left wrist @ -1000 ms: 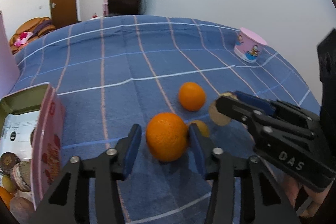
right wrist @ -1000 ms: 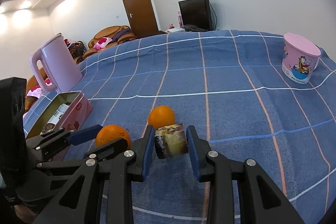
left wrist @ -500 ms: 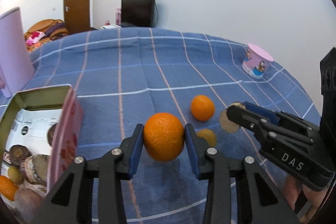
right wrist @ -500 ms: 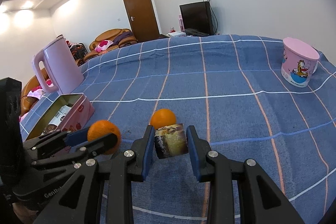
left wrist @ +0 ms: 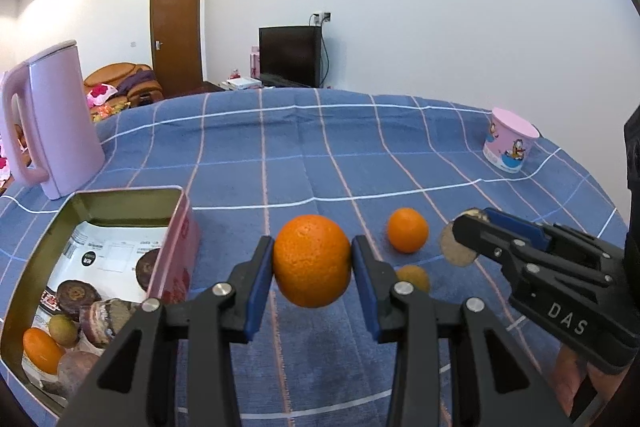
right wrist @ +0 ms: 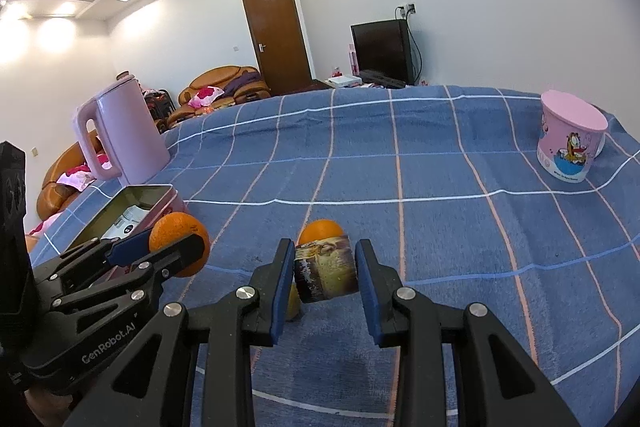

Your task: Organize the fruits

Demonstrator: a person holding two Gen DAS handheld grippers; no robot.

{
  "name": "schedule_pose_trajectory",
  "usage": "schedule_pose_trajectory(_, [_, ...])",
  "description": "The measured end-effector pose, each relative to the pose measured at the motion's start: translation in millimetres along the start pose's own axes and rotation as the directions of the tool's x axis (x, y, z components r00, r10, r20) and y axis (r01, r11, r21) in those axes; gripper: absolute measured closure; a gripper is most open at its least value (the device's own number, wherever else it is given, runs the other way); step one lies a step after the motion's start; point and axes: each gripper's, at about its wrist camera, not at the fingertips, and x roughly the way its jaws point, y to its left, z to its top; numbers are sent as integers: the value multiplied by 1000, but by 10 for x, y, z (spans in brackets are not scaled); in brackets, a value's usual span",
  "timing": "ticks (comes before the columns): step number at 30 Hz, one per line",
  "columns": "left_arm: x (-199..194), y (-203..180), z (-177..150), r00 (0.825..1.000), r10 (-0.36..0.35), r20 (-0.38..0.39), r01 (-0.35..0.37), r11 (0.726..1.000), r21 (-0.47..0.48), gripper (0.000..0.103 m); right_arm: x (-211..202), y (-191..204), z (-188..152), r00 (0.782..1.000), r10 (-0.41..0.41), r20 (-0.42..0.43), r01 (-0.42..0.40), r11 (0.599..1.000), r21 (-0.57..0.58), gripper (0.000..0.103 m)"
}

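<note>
Left wrist view: the left gripper (left wrist: 312, 261) clamps a large orange (left wrist: 311, 260) between its blue pads, lifted off the blue checked cloth (left wrist: 320, 155). The open tin (left wrist: 100, 195) of fruit lies at nine o'clock; a smaller orange (left wrist: 407, 230) at two o'clock.

Right wrist view: the right gripper (right wrist: 325, 269) grips a brown, mottled cylindrical piece (right wrist: 326, 269); the smaller orange (right wrist: 320, 230) sits just behind at twelve o'clock.

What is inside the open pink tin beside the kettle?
The tin holds an orange fruit, a small yellow-green fruit, several brown round pieces and a printed white sheet. Its near corner is out of frame.
</note>
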Motion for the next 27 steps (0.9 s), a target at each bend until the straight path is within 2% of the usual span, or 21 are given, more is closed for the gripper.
schedule_pose_trajectory(27, [-175, -59, -33, 990, 81, 112, -83, 996, 11, 62, -213, 117, -22, 993, -5, 121, 11, 998, -55, 70])
